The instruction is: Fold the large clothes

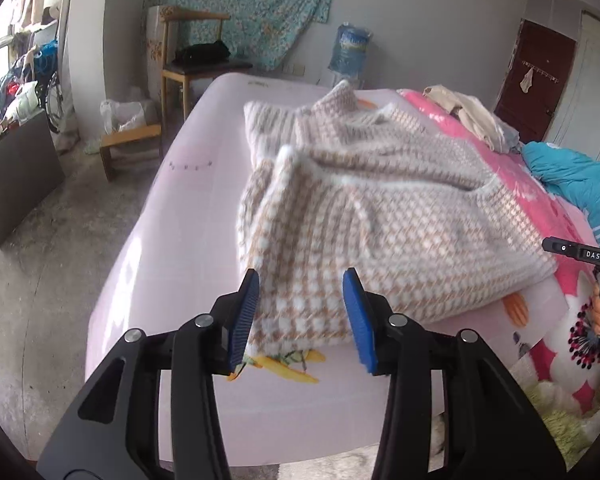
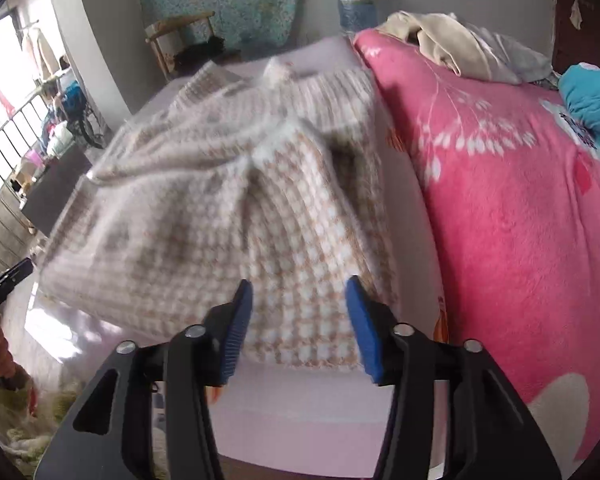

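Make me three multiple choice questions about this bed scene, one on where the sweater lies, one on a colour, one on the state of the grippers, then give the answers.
1. Where does the checked sweater lie?
A. On the pale pink sheet
B. On the wooden chair
C. On the floor

2. What colour is the blanket beside the sweater?
A. Green
B. Bright pink with white flowers
C. Black

3. How do the two grippers stand?
A. Both shut on cloth
B. One open, one shut
C. Both open

Answers:
1 A, the sweater rests on the pale pink sheet.
2 B, the blanket is pink with white flowers.
3 C, the left gripper and right gripper show blue pads spread apart, sweater hem between them, not clamped.
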Available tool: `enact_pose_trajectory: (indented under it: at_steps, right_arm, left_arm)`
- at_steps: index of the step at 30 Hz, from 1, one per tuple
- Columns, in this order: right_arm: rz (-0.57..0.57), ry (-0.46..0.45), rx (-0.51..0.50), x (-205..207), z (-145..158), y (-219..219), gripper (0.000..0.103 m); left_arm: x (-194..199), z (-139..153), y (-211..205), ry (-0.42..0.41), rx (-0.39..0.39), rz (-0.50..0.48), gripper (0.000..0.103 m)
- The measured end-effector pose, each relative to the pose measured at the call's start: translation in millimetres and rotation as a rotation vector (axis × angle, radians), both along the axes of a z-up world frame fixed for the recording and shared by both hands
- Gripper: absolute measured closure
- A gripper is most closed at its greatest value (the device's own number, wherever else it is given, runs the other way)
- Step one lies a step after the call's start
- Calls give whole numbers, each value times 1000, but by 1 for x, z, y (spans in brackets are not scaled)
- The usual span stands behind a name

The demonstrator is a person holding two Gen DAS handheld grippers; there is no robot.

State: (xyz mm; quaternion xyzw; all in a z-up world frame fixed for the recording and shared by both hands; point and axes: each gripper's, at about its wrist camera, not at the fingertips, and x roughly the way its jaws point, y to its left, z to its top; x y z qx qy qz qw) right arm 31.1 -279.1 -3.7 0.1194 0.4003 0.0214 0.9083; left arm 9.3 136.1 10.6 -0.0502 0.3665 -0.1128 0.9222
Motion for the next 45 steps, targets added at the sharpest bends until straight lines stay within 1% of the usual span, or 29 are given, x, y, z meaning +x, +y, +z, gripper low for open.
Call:
enact_pose_trajectory:
  at_steps: [2,3,4,7,10,11,12,13,14,16,17,20,22,26,30,31,32,34,36,39,41,42,43,44,45]
  right_arm:
    - [43,-6,39,8,9,9,45]
    - [67,-4,54,16,12,17,41]
    - [78,-2,57,18,12,24,40]
    - [132,18,36,40,13,50,40]
    - [182,25,15,57,21,65,40]
    - [196,20,17,62,25,67,39]
    - [207,13,19,66,31,68,34]
    - [214,7,20,71,37,67,29]
    - [218,1,20,77,42,64,27]
    - [223,-6,36,94,55,55,24]
    - [223,-5,47,104,60,50,23]
    - [218,3,88,144,75,32,22]
    - [212,10,105,173,83,22,22]
    - [186,30,102,243,91,5,22]
    - [160,70,139,323,84,-6,22]
    - [161,79,156,343,81,-7,22]
    - [153,84,172,362,78,-9,22]
    - [125,100,189,391,70,-12,22]
    - [99,120,213,422,58,-16,22]
    - [70,170,235,456,37,-20,23]
    - [65,201,223,472,24,-18,28]
    - [62,214,218,477,18,-17,31]
    - [59,223,215,481,14,-17,36]
    - [55,232,212,483,10,-17,39]
    - [51,242,211,485,4,-17,47]
  left_arm:
    - [8,9,-11,3,-13,-26,54]
    - [16,12,-22,7,-6,-44,54]
    - [23,14,-32,9,1,-62,53]
    - [48,14,-68,30,40,-104,47]
    - [73,14,-95,68,71,-124,46]
    - [79,15,-99,78,70,-129,44]
    - [88,17,-103,90,67,-130,42]
    - [97,20,-105,100,67,-124,38]
    - [107,24,-106,103,65,-120,35]
    - [128,34,-106,103,69,-111,32]
    - [140,39,-105,103,76,-102,29]
    - [182,52,-103,120,92,-81,23]
    - [216,59,-100,141,84,-76,22]
    - [290,67,-104,148,54,-84,22]
    - [366,63,-117,163,26,-69,22]
    - [388,60,-123,164,23,-63,22]
    - [401,57,-127,166,16,-61,22]
    - [437,47,-138,193,-5,-65,22]
    - [464,33,-148,226,-13,-63,22]
    - [490,13,-159,275,-6,-58,22]
    - [501,2,-163,299,-15,-57,32]
    - [505,-2,-165,310,-18,-59,33]
    - [508,-7,-166,319,-21,-58,39]
    - [509,-10,-166,324,-24,-58,46]
    - [510,-13,-167,330,-29,-61,49]
